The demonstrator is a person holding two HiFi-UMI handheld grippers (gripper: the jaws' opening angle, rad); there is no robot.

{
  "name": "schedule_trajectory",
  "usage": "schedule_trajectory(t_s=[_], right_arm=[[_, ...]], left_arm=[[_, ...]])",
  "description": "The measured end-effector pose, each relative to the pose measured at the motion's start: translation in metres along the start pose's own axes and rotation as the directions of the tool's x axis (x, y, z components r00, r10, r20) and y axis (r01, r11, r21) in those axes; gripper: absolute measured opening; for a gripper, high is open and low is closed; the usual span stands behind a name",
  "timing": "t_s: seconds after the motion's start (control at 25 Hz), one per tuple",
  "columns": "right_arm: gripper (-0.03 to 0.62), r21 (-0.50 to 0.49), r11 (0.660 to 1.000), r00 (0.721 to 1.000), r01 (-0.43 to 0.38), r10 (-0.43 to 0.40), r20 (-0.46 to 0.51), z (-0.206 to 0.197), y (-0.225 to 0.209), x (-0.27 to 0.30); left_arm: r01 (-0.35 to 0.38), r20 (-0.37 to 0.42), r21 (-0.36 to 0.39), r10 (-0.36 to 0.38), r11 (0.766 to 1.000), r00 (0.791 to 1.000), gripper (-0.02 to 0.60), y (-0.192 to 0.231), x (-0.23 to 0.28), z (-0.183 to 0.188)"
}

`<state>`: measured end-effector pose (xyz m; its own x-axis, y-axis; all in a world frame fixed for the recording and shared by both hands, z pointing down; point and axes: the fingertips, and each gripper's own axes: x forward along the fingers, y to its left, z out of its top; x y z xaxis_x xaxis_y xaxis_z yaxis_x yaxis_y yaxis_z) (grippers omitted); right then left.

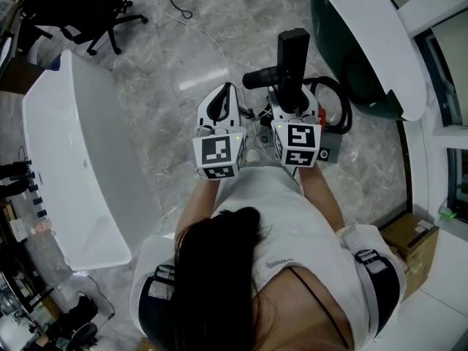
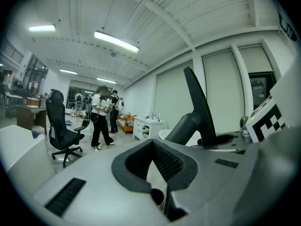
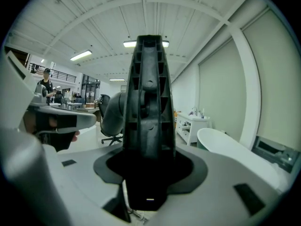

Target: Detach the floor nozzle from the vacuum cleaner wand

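Closest in, the person's head (image 1: 219, 269) filled the bottom of the head view. Ahead of it, the left gripper (image 1: 225, 92) had its jaws pressed together on nothing. The right gripper (image 1: 292, 97) was clamped on the black floor nozzle (image 1: 293, 48), which stood upright over the marble floor (image 1: 146, 86), its neck (image 1: 261, 77) jutting towards the left gripper.

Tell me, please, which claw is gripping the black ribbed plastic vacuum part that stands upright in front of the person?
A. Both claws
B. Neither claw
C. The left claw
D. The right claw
D: in the right gripper view the black ribbed plastic vacuum part stands clamped in the right claw, while the left claw is shut with nothing in it.
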<state>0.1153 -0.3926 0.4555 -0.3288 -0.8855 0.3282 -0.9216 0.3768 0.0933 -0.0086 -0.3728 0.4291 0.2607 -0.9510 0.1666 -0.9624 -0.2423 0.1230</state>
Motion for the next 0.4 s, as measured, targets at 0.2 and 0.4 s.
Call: schedule_trajectory(t_s=[0.2, 0.4], right_arm=[[0.219, -0.004, 1.000, 1.000, 0.003, -0.003, 0.002, 0.0036, 0.0021, 0.0006], [0.219, -0.002, 1.000, 1.000, -0.006, 0.006, 0.005, 0.0036, 0.0033, 0.0006]], left_arm=[[-0.011, -0.006, -0.003, 0.011, 1.000, 1.000, 0.003, 0.0047, -0.0004, -0.0019], [-0.016, -0.015, 0.000, 0.016, 1.000, 1.000, 0.003, 0.0030, -0.0012, -0.0009]])
